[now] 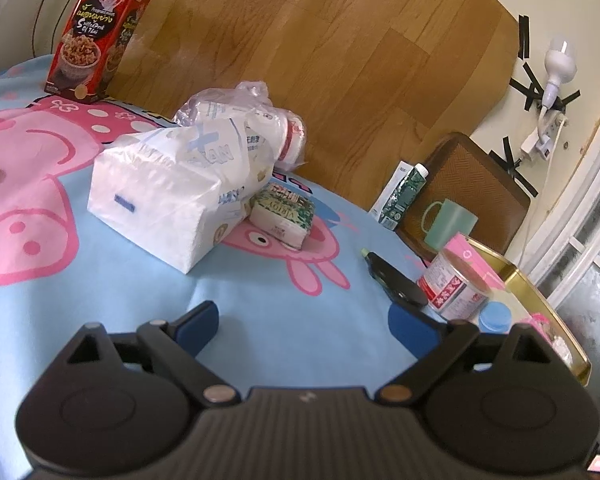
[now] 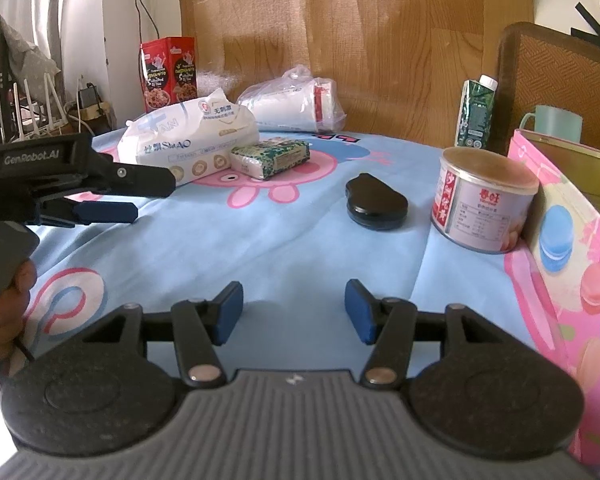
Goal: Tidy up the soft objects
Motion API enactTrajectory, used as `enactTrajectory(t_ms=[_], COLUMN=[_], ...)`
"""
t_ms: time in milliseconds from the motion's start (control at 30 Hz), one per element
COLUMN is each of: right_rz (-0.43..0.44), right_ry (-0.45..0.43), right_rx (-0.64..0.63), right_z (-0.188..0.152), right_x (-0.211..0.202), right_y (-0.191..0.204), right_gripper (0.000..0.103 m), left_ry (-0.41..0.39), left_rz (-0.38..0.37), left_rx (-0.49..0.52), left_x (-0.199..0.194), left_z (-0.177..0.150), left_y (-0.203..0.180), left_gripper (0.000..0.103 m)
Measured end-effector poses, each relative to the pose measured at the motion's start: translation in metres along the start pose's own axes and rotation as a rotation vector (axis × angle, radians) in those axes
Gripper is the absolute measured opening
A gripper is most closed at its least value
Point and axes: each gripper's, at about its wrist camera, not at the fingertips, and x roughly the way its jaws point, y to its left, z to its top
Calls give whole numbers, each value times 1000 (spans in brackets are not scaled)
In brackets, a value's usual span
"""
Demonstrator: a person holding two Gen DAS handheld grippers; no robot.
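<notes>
A large white tissue pack (image 1: pixel 168 196) (image 2: pixel 188 140) lies on the blue cartoon-print cloth (image 1: pixel 100 292), touching a small green-patterned tissue pack (image 1: pixel 282 212) (image 2: pixel 270 156) at its right. Behind them sits a clear plastic bag with white rolled goods (image 1: pixel 256 120) (image 2: pixel 296 104). My left gripper (image 1: pixel 304 326) (image 2: pixel 154 198) hovers open a short way in front of the large pack, nothing between its blue pads. My right gripper (image 2: pixel 294 314) is open over bare cloth, nearer the front and apart from every object.
A red snack box (image 1: pixel 96 36) stands at the back left. At the right are a black case (image 2: pixel 376 202), a pink-labelled can (image 2: pixel 482 208), a green carton (image 2: pixel 476 114), a mint mug (image 2: pixel 556 122) and a pink box (image 2: pixel 568 240). A hand (image 2: pixel 4 312) holds the left gripper.
</notes>
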Motion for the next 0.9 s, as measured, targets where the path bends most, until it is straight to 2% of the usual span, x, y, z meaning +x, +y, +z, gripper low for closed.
enactTrajectory(t_ms=[167, 433, 600, 800, 900], right_rz=[38, 104, 145, 144, 139], right_ry=[-9, -69, 4, 111, 157], right_rx=[25, 69, 45, 258, 310], right_z=[14, 73, 102, 134, 140], right_x=[6, 39, 94, 157, 182], right_y=[-8, -17, -14, -38, -44], right_gripper=[59, 59, 60, 61, 61], left_ry=[-33, -91, -102, -104, -105], left_rz=[-2, 25, 18, 5, -2], left_rx=[-32, -75, -61, -47, -45], left_x=[-4, -12, -13, -12, -12], left_z=[0, 0, 0, 0, 0], left_y=[5, 11, 9, 7, 7], left_gripper=[95, 95, 95, 96, 97])
